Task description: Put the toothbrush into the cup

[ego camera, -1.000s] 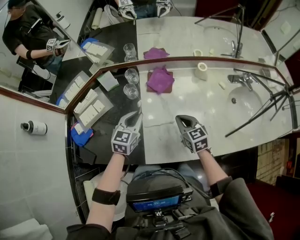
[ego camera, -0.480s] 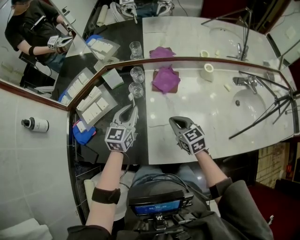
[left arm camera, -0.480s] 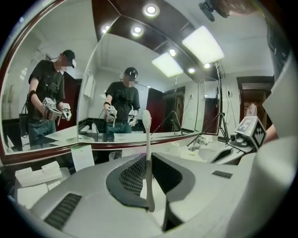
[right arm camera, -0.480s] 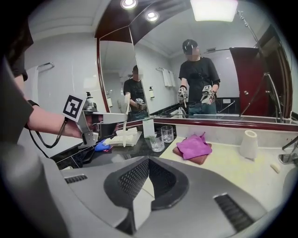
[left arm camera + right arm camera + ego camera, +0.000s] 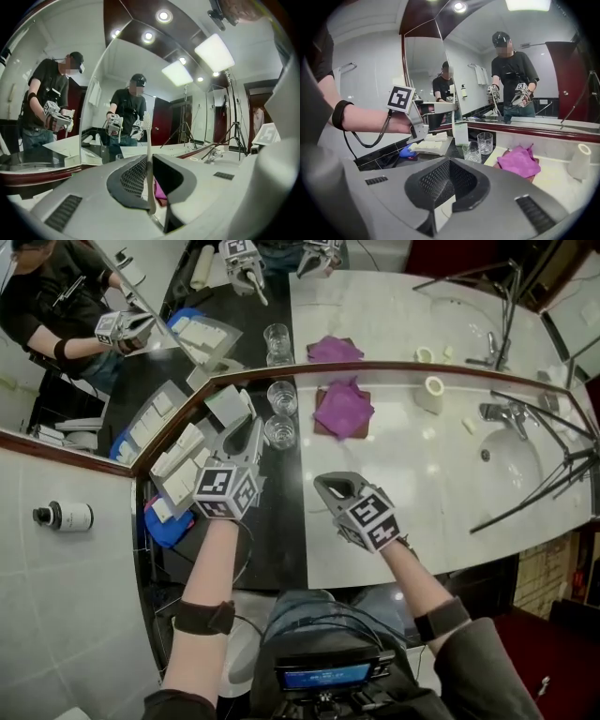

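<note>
My left gripper [image 5: 250, 431] is shut on a white toothbrush [image 5: 149, 154], which stands upright between the jaws with its bristle head [image 5: 146, 120] on top. In the right gripper view the same left gripper [image 5: 440, 108] holds the toothbrush [image 5: 452, 117] just left of two clear glass cups [image 5: 486, 140] [image 5: 472, 151]. Those cups [image 5: 282, 397] [image 5: 279, 431] stand by the mirror on the dark counter strip, just right of the left gripper's tips. My right gripper [image 5: 328, 487] [image 5: 449, 164] is shut with nothing in it, over the white counter nearer the person.
A purple cloth [image 5: 343, 409] lies right of the cups, a toilet roll [image 5: 431, 395] beyond it. Sink [image 5: 511, 460], faucet [image 5: 497, 413] and tripod legs [image 5: 548, 432] are at the right. A tray of white packets [image 5: 183, 460], a white box [image 5: 228, 407] and a blue cloth [image 5: 169, 521] are at the left.
Both grippers have moved away from the person toward the mirror and leftward. The left one, still holding the toothbrush, has come up beside the two glass cups.
</note>
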Available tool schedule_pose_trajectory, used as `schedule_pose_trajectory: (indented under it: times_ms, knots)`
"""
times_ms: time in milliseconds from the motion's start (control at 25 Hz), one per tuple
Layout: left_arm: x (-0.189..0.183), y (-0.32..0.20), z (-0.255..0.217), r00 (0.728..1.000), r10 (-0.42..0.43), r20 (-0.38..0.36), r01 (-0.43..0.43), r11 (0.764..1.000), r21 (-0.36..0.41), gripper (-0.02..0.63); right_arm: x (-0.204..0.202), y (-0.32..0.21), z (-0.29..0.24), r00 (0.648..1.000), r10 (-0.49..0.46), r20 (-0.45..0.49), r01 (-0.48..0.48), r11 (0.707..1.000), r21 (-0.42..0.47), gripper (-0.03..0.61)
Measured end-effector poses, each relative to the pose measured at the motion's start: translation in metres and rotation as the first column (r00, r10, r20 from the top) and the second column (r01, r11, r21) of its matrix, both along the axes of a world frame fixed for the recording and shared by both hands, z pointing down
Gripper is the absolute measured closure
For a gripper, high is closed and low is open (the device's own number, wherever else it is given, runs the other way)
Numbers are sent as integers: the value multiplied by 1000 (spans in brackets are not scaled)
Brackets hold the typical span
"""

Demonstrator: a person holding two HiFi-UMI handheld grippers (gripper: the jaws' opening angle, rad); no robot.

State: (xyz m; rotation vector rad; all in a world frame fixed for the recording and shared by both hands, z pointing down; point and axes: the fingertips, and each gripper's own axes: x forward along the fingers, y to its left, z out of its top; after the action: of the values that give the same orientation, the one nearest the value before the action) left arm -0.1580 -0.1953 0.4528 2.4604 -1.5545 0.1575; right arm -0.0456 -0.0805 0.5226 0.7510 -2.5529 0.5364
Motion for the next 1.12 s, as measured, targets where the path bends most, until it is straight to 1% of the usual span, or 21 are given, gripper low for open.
schedule_pose_trajectory:
  times_ms: [200, 400, 560, 840, 1120]
  knots:
    - [-19, -43, 9, 999, 2, -33, -1, 1000, 29, 568, -37, -16, 13, 998, -58, -3, 58, 998, -17, 561]
    - [-22, -76, 25, 997, 65, -39, -62, 996, 71, 568, -67, -28, 30, 994, -111, -11, 110, 993, -30, 561]
    - [-24, -96, 37, 990, 120, -70, -112, 987, 111, 568, -86, -34, 41, 989, -145, 4, 145, 988, -45, 561]
    - [-20, -114, 54, 971, 226, -79, -213, 965, 151, 568, -97, -29, 62, 987, -156, 46, 159, 984, -80, 561]
    - [-11, -128, 63, 954, 281, -106, -260, 949, 176, 568, -101, -23, 81, 987, -147, 62, 153, 982, -107, 561]
